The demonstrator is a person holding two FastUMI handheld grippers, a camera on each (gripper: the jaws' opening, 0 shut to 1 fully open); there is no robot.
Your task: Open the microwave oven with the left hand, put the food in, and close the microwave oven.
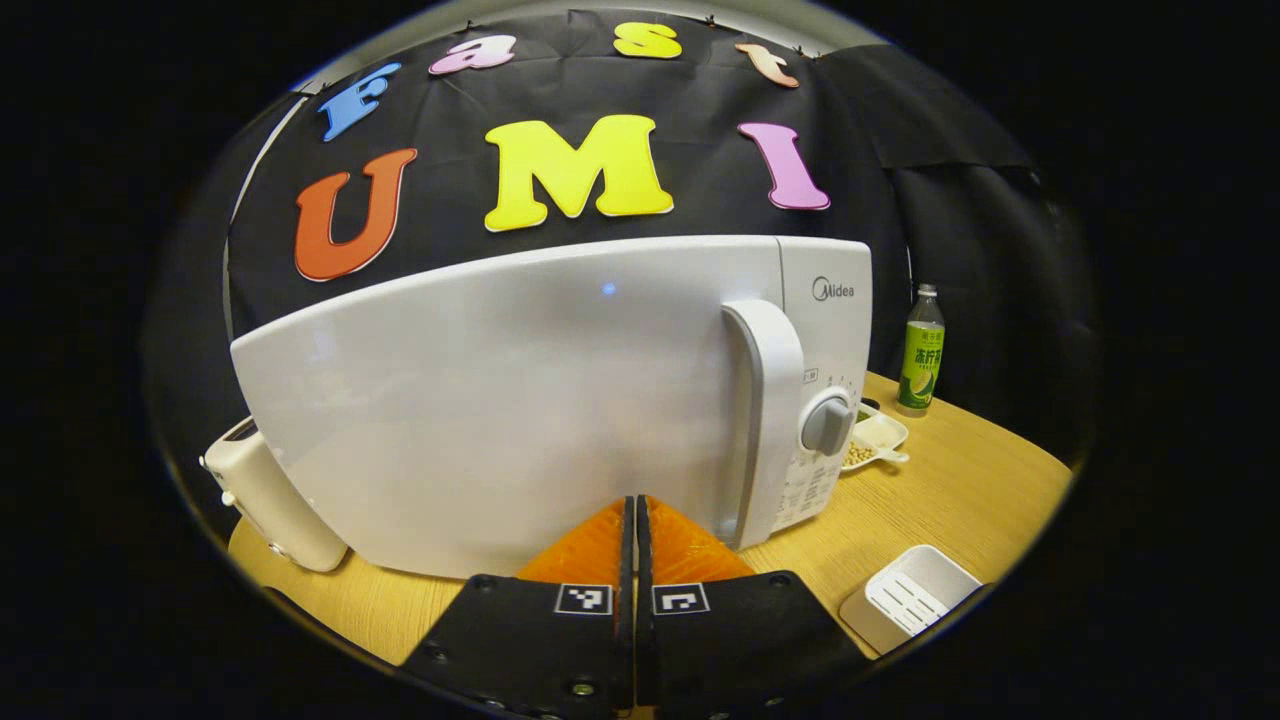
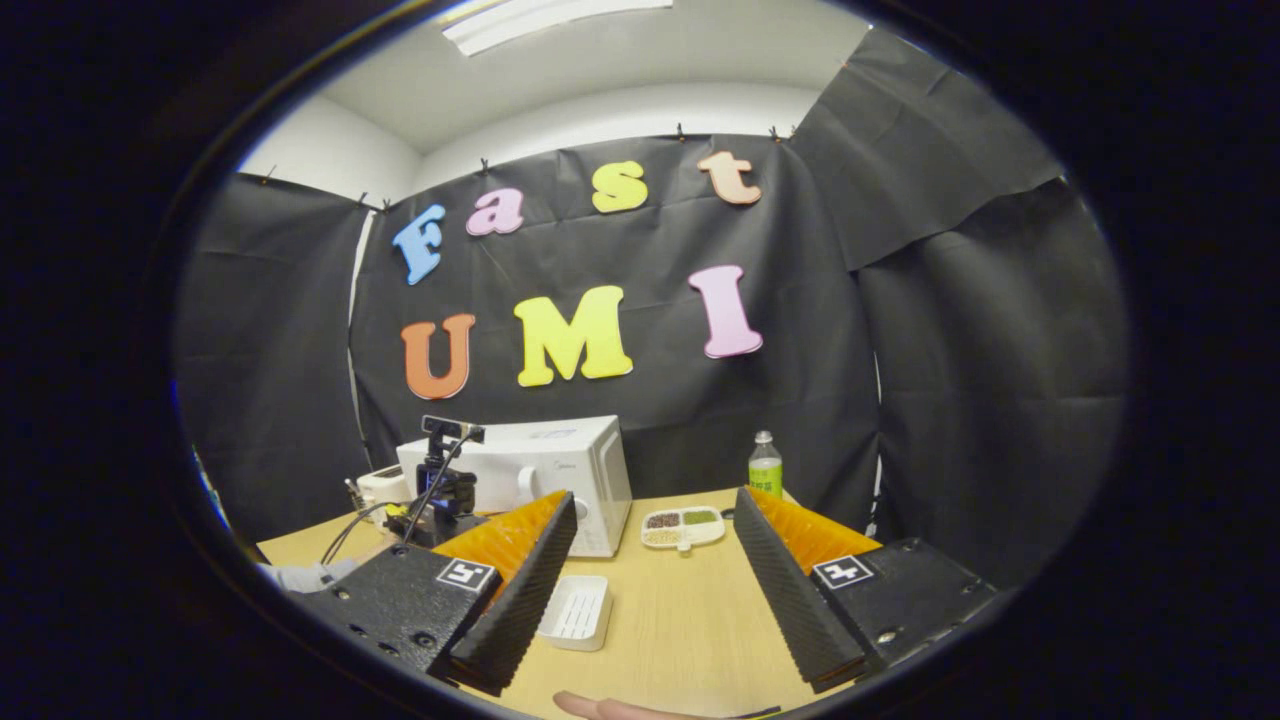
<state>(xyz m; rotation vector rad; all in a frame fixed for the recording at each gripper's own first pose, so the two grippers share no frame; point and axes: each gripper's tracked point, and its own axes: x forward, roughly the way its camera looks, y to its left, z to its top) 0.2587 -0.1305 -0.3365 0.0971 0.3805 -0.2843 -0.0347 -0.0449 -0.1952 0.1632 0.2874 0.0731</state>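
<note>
- A wooden table [image 2: 680,610] stands in a booth with black cloth walls.
- The white microwave oven [image 1: 560,400] stands on the table with its door closed; its handle [image 1: 770,420] is beside the grey knob [image 1: 828,424].
- The left gripper [image 1: 635,520] is pressed together with nothing between the fingers, just in front of the door.
- The right gripper [image 2: 655,540] is spread wide and holds nothing.
- A divided dish of food [image 2: 684,526] lies between the oven and a green bottle [image 2: 765,467].
- A white tray [image 2: 578,610] lies nearer on the table.
</note>
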